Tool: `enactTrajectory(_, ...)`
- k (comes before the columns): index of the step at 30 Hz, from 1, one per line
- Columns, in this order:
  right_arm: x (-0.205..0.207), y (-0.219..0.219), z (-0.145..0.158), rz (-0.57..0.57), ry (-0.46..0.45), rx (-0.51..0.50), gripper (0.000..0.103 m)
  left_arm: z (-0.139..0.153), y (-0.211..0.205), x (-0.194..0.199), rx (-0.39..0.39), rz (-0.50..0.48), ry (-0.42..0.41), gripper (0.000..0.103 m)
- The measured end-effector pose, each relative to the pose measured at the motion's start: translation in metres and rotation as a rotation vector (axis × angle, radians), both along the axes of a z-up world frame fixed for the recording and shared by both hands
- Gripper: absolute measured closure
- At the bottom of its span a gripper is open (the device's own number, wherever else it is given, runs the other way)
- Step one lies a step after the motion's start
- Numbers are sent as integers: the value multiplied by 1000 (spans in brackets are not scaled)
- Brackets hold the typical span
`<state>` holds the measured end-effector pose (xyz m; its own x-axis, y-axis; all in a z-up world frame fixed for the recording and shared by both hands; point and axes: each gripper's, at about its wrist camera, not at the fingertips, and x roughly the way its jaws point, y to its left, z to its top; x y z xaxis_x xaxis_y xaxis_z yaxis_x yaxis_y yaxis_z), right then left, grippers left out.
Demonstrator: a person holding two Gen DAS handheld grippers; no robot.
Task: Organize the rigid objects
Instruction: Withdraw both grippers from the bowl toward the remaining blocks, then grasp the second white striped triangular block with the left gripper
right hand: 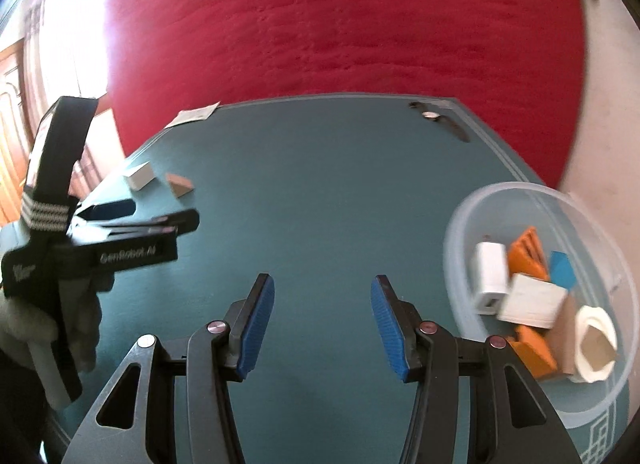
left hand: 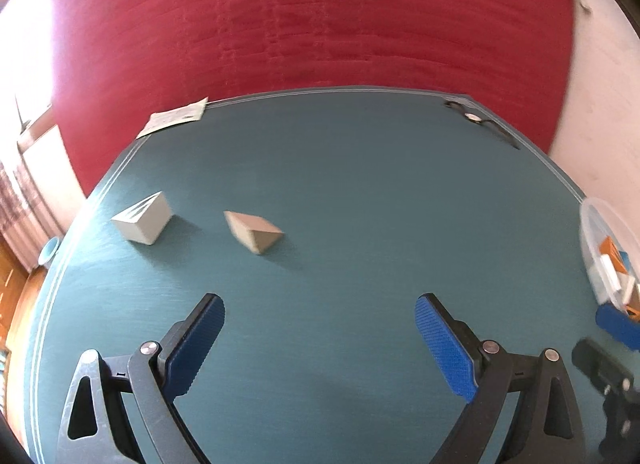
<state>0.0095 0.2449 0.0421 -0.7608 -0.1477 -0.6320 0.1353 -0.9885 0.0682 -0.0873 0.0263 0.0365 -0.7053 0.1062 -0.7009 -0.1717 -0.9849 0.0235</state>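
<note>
Left wrist view. The left gripper hangs over the teal table with its fingers spread wide and nothing between them. Two blocks remain loose on the far left of the table: a white block and, just right of it but apart, a tan wedge. At the right edge a sliver of the clear bowl shows, with the right gripper's blue tip below it. A paper slip lies at the far-left corner and a watch at the far-right corner. Judged step: reaching for a loose block. To do it well, the fingers should straddle the tan wedge across two flat, opposite faces, not its sloped edge, and close only once they are level with the table.

Right wrist view. The right gripper is likewise released, its fingers partly apart over bare table. The bowl sits near right and holds one white charger, one white block, one blue piece, two orange pieces, one pale ring and one brown card; some overlap, so the count is approximate. The left gripper, held in a gloved hand, points toward the two far-left blocks.
</note>
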Motion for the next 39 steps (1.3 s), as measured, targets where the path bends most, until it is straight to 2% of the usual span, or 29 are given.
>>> enactTrajectory(12,-16,-43,-6,103,-44,-20,51,-2,-62,-23,-9,134,-8,5)
enactTrajectory(25,-27,-56,-19,153,-113,-50,51,-14,-125,-61,-4,296,-61,5)
enactTrajectory(32,-31,-61,-23,165,-127,-56,51,-15,-138,-86,-31,305,-66,5)
enactTrajectory(39,-33,-62,-26,163,-145,-64,51,-18,-144,-102,-27,291,-87,5)
